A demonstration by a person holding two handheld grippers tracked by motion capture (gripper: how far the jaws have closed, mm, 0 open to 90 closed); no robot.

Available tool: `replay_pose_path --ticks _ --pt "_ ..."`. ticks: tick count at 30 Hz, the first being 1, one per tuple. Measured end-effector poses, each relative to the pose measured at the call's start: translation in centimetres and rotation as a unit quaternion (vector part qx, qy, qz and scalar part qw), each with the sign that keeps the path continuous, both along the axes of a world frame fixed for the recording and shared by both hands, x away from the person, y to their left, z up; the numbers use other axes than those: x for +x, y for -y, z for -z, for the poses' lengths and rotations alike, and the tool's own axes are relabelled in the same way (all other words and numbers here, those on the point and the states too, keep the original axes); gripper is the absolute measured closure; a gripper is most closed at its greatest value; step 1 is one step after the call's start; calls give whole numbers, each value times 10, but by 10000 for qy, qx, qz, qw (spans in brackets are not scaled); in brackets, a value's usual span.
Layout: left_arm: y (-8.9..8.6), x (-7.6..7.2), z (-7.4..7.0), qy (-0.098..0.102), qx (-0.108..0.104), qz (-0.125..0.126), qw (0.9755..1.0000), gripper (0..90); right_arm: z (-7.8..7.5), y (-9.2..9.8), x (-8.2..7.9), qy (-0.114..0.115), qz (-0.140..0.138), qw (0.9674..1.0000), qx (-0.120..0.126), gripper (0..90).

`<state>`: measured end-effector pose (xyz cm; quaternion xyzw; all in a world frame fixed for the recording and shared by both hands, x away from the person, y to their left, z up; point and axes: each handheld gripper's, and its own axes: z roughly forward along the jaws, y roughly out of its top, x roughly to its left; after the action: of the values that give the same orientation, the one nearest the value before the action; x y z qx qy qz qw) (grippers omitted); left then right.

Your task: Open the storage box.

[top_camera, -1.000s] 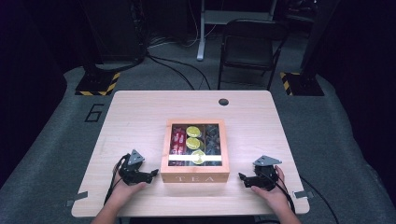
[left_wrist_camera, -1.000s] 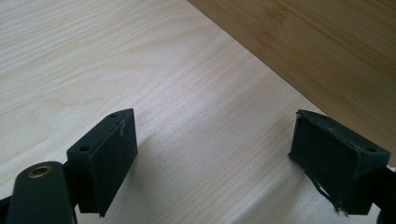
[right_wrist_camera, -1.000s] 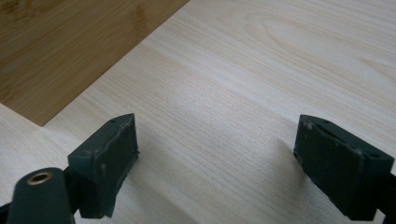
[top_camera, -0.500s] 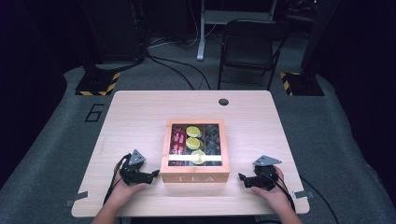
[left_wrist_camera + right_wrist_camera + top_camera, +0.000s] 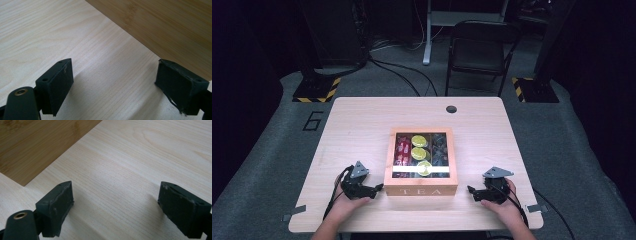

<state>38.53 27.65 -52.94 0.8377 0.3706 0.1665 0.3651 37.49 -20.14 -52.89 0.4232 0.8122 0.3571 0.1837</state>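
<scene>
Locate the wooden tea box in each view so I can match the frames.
High view: tea box sits at the table's near centre, between the left gripper and right gripper.
Left gripper view: its darker wooden side takes the upper right, beyond the open jaws.
Right gripper view: its side takes the upper left corner.
Shared landmark: the pale wood-grain table, against which the box's edge stands out.

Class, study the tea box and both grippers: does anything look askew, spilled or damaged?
Nothing stands out. The tea box sits square on the table, lid shut, packets in neat rows. The left gripper and right gripper rest open beside it.
</scene>
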Motion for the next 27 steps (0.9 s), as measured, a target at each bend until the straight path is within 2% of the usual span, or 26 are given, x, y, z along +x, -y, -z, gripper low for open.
replay_pose_path --ticks 3,7,11,13,14,16,18,19,20,24,27 --pt "0 0 0 6 1 -1 10000 141 0 0 -1 35 -5 10000 6 134" --pt "0 0 0 27 10 -35 10000 150 -2 0 0 -4 -9 10000 -30 191" --pt "1 -2 0 21 -51 -115 9999 172 -5 0 2 -46 -8 10000 -8 299" --pt "1 -3 1 56 -123 -172 9998 175 -5 0 2 -51 -1 10000 -34 310" --pt "0 -3 -1 -7 -94 -156 9998 186 -6 0 2 -83 38 10000 -18 321" --pt "-1 -3 -2 -63 -185 -169 9997 234 -6 1 2 -67 61 10000 -24 338" --pt "-2 -3 -4 -99 -161 -157 9997 254 -8 4 1 -75 52 9999 -61 350" --pt "-1 -3 -3 -54 -171 -204 9996 256 -9 5 1 -56 57 10000 -57 356" --pt "-2 -3 -5 -108 -141 -186 9997 267 -11 8 1 -40 81 10000 26 366" --pt "-3 -4 -11 -91 -171 -293 9994 290 -15 11 -1 14 174 9997 160 373" --pt "-5 -4 -14 -88 -203 -344 9992 299 -17 12 -2 65 174 9997 173 375"
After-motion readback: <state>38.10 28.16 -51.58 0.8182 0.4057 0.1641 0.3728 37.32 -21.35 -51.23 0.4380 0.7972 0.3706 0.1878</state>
